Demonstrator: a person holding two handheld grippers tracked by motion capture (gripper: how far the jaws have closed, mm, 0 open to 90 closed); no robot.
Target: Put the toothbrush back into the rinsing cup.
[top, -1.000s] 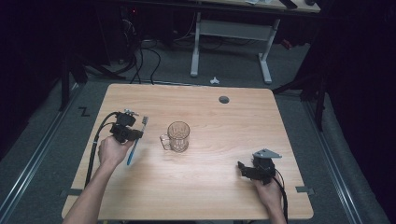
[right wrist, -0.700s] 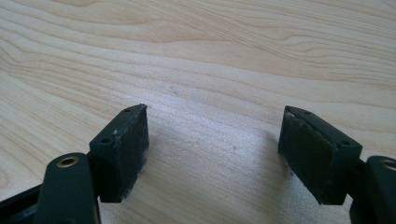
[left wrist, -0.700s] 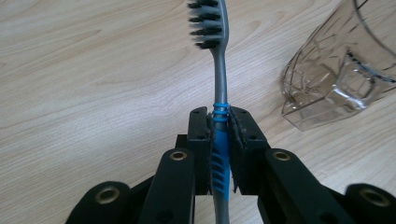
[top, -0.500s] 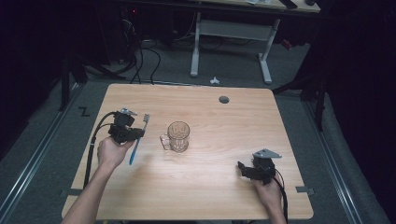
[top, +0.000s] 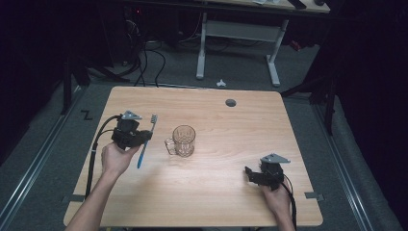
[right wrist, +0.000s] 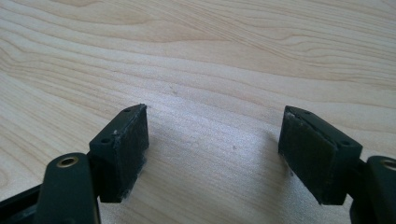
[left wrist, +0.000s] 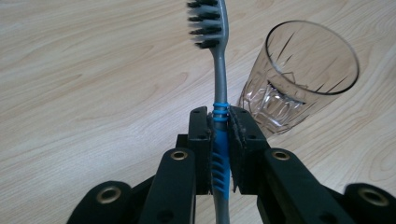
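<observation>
Since a second ago the left gripper [top: 142,138] has lifted the toothbrush [left wrist: 220,84] off the table [top: 231,192], clamped at its blue grip. The right gripper [right wrist: 212,154] rests open. I judge the next move: bring the toothbrush over the glass [top: 183,140] and lower it inside.

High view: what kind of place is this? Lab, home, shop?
Probably a lab or recording room. A bare wooden table stands on grey carpet, cables trail across the floor behind it, and a desk frame stands in the dark background.
</observation>
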